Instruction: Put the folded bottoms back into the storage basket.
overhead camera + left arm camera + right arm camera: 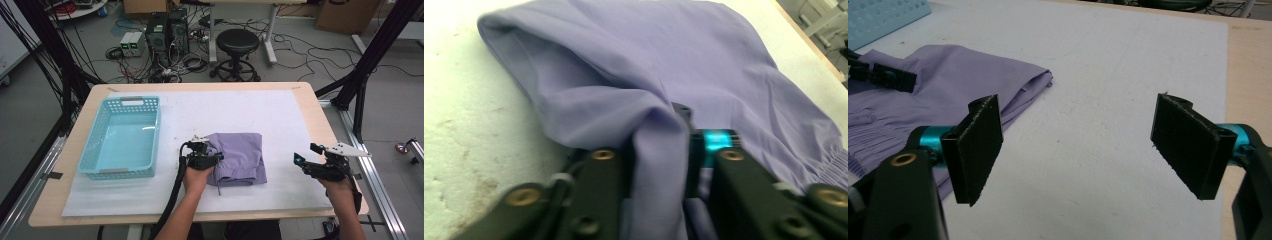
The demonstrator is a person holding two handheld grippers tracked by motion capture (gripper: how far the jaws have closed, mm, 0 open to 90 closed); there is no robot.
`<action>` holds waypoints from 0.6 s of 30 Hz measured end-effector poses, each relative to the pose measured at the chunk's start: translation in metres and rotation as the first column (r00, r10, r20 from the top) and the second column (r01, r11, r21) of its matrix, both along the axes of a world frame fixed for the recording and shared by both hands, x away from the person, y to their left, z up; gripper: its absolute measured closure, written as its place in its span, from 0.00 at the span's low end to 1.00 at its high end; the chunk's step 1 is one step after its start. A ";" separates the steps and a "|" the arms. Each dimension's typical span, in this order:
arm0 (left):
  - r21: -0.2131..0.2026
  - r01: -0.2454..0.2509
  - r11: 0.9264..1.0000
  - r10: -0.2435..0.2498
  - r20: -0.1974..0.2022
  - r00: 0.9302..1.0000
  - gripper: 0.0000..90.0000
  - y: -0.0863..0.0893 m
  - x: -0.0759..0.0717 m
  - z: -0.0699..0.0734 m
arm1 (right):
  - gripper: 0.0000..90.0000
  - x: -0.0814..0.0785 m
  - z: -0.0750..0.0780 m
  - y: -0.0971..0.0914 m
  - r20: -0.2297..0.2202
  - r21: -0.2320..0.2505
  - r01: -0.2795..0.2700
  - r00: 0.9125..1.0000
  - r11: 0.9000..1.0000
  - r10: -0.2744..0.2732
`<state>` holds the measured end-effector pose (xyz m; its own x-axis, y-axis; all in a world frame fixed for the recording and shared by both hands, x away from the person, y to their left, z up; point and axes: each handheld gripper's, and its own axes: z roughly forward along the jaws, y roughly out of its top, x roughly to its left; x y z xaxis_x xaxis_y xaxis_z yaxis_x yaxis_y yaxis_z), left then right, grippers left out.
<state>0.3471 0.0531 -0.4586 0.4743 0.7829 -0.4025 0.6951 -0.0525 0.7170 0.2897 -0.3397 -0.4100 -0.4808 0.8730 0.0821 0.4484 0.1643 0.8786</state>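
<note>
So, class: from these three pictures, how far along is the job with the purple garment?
Done: the purple garment lies folded on the white mat. In hand: the left tool is clamped on a pinch of its fabric at the left edge, while the right tool waits open, off to the right. Left, probably: moving the garment into the turquoise basket, which has nothing in it.

The left gripper (212, 151), held low with the forearm reaching forward, has its jaws pinched on a fold of cloth (659, 150), while the right gripper (305, 160) hovers apart, jaws spread wide.
</note>
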 end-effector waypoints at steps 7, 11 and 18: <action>-0.032 0.033 0.999 -0.031 0.056 0.998 0.94 0.003 -0.003 0.010 | 0.23 0.000 0.000 -0.001 0.001 0.004 0.003 1.000 1.000 -0.003; -0.042 0.069 0.997 -0.064 0.127 0.990 0.95 0.002 -0.004 0.027 | 0.23 0.000 0.000 0.000 0.003 0.002 0.001 1.000 1.000 -0.001; 0.011 0.144 0.990 -0.141 0.290 0.947 0.95 -0.005 -0.010 0.062 | 0.23 0.000 0.001 0.000 0.006 0.002 -0.003 1.000 1.000 0.003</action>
<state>0.3373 0.0477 -0.3969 0.6779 0.6952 -0.2391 0.4435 -0.1274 0.8872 0.2892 -0.3396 -0.4086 -0.4838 0.8714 0.0811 0.4423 0.1635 0.8818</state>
